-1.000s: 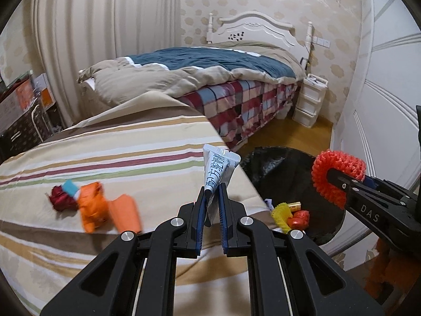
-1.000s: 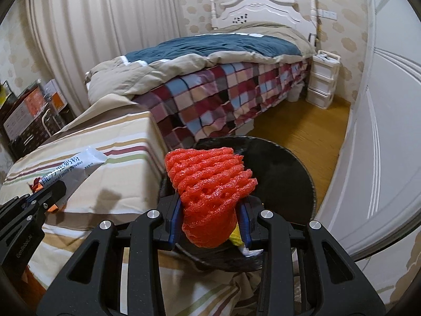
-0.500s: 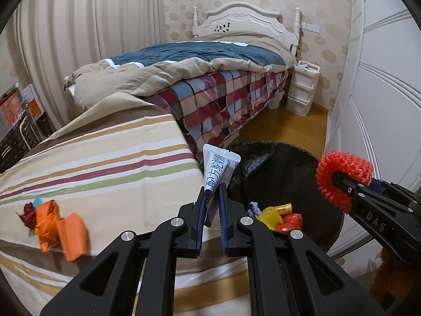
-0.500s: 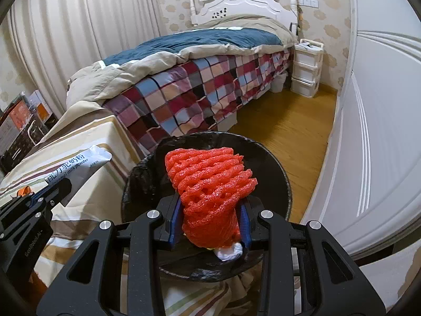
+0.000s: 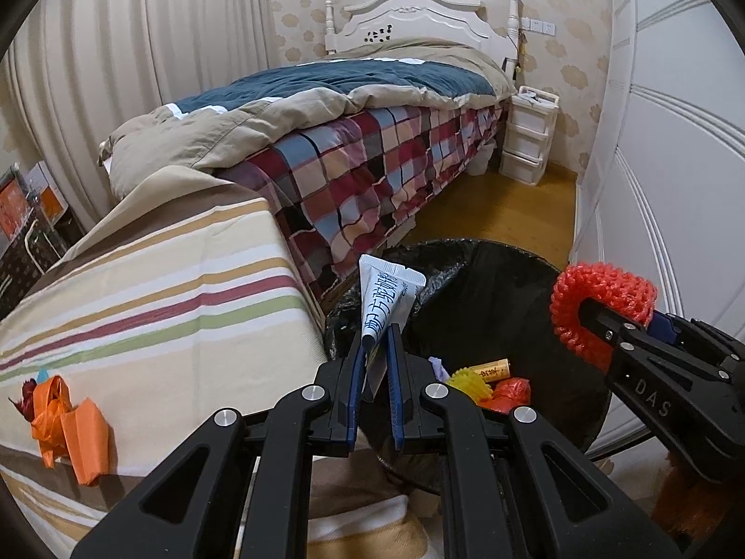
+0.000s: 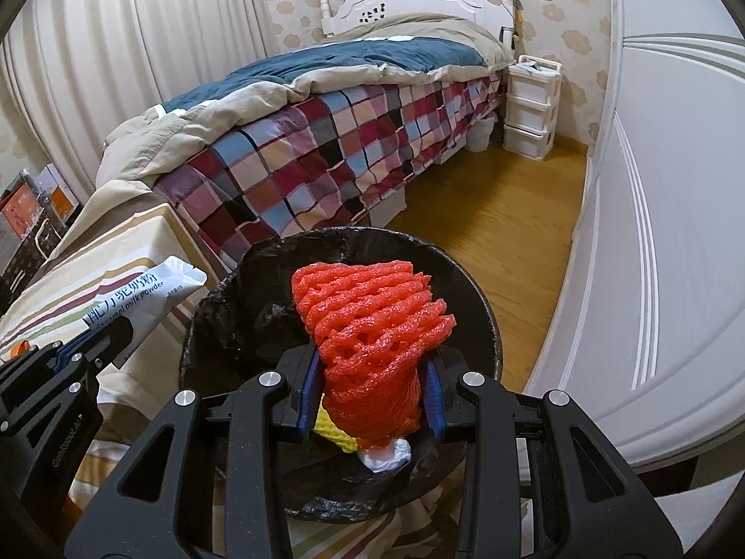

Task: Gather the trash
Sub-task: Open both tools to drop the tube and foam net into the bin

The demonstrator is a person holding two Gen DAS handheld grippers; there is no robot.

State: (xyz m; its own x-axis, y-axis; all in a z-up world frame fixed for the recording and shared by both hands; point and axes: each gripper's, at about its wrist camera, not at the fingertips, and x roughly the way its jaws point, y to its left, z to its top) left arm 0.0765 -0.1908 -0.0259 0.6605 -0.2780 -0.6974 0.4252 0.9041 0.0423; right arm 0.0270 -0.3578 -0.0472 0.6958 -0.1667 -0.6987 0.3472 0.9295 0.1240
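Nearest to the left camera, the left claw (image 5: 376,358) is closed tight on a white sachet (image 5: 384,300), which stands up between the blue pads. It pinches the lower end, so the printed upper part is free and will fall cleanly when released. In the right view, the right claw (image 6: 370,391) grips a red foam net (image 6: 372,330); the soft mesh is squeezed at its narrow end and spreads wide above the pads.

Just beyond both claws is the black trash bin (image 5: 507,275), lined with a black bag and standing on the floor against the corner of the striped bed (image 5: 153,298). The net hangs over the bin's mouth, and the sachet is over its near rim, so I judge both pieces are held there for dropping. Some trash already lies inside: a yellow piece (image 5: 470,384) and a small red one (image 5: 512,391).

More to the left, on the striped bed, orange scraps (image 5: 70,424) are not yet collected. Farthest is the plaid bed (image 5: 372,167) with its white headboard.
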